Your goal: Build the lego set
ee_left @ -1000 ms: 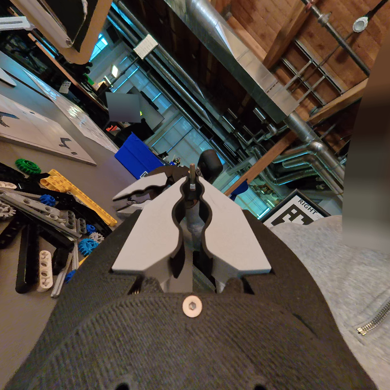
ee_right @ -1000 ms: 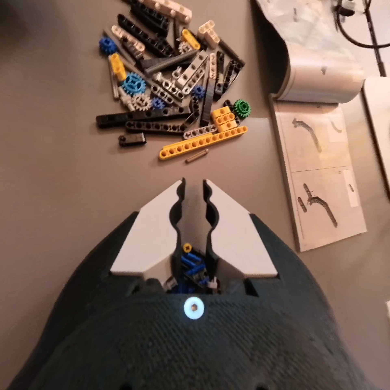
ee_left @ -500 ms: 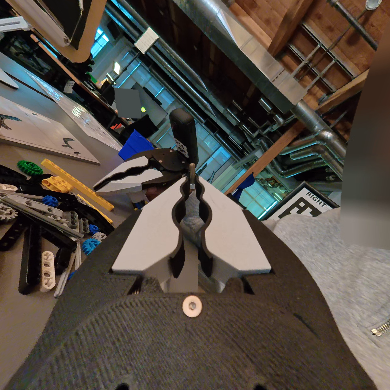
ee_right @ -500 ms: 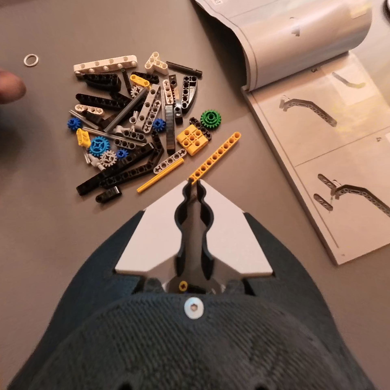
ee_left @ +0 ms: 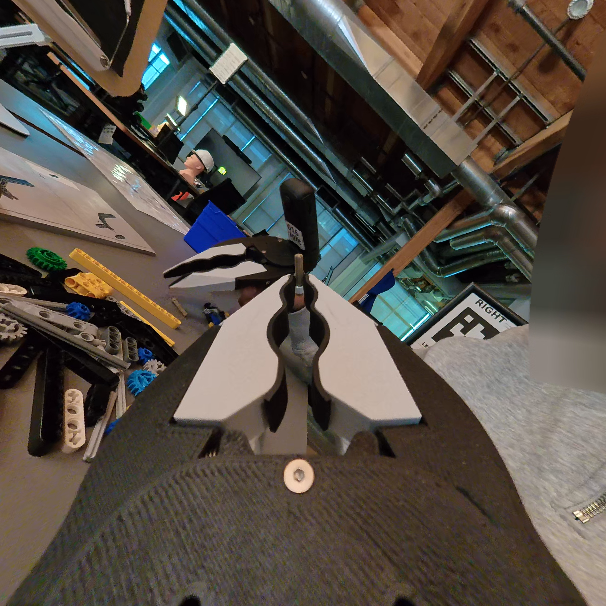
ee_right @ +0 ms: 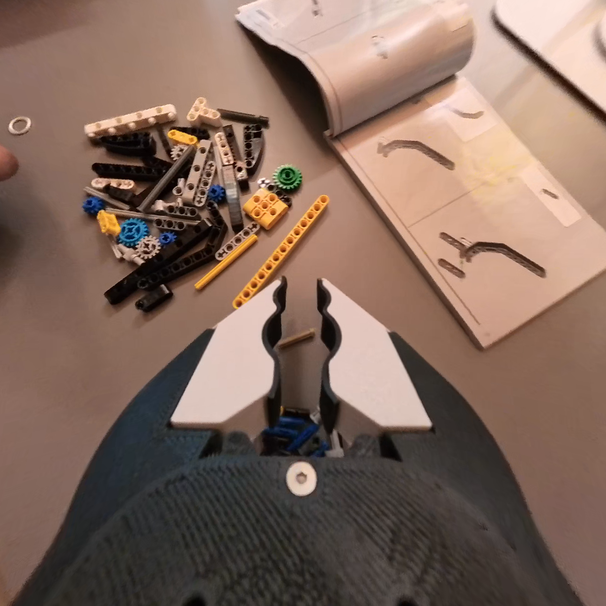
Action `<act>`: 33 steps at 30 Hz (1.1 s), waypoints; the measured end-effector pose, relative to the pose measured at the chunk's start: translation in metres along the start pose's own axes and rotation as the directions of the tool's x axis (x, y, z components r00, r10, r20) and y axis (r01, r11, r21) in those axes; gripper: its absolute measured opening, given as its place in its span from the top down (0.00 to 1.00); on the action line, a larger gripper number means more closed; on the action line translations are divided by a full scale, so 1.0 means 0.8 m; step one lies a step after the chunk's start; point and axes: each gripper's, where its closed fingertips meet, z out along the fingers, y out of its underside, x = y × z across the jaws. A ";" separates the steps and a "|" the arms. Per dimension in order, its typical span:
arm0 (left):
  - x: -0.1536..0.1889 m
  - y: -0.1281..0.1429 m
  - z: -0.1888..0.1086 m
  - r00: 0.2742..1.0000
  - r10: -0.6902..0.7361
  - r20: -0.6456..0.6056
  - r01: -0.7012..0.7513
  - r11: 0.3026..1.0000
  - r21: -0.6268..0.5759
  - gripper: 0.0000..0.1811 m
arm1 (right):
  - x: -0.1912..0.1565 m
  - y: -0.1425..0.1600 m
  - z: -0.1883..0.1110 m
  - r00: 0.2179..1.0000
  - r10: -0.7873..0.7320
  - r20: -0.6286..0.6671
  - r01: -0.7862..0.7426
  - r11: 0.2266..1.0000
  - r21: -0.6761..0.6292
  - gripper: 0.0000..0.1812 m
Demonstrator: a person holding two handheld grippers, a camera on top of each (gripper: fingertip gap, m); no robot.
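My left gripper [ee_left: 298, 278] is raised off the table and shut on a thin grey axle [ee_left: 298, 262] with a pale collar, which stands up from the fingertips. My right gripper [ee_right: 301, 283] is open and empty, low over the brown table. A small tan pin [ee_right: 296, 337] lies on the table between its fingers. A long yellow beam [ee_right: 282, 251] lies just left of its fingertips. The right gripper also shows in the left wrist view [ee_left: 170, 278], beside the yellow beam [ee_left: 124, 288]. The pile of lego parts [ee_right: 183, 203] lies farther left.
An open instruction booklet [ee_right: 459, 213] lies to the right of the parts. Small blue pins [ee_right: 295, 433] lie under the right gripper's body. A metal ring [ee_right: 20, 125] and a fingertip [ee_right: 6, 167] are at the far left. A grey sleeve [ee_left: 524, 442] fills the left view's right side.
My right gripper's fingers have spread wider and it has drawn back, so the tan pin now lies between them. The yellow beam has shifted off the pile. My left gripper still holds the axle.
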 end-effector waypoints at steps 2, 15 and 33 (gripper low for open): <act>0.000 0.000 0.000 1.000 0.002 0.002 -0.002 1.000 -0.001 0.98 | 0.012 0.000 -0.011 0.997 0.029 -0.076 -0.026 0.999 0.036 0.91; -0.002 0.009 0.003 1.000 0.029 0.011 -0.028 0.999 -0.035 0.98 | 0.004 0.054 -0.028 0.957 0.288 -0.044 -0.290 0.956 -0.050 0.89; 0.008 0.011 0.001 0.999 0.040 -0.018 -0.040 0.999 -0.021 0.98 | -0.029 -0.049 -0.096 0.977 0.146 -0.153 -0.044 0.847 0.530 0.98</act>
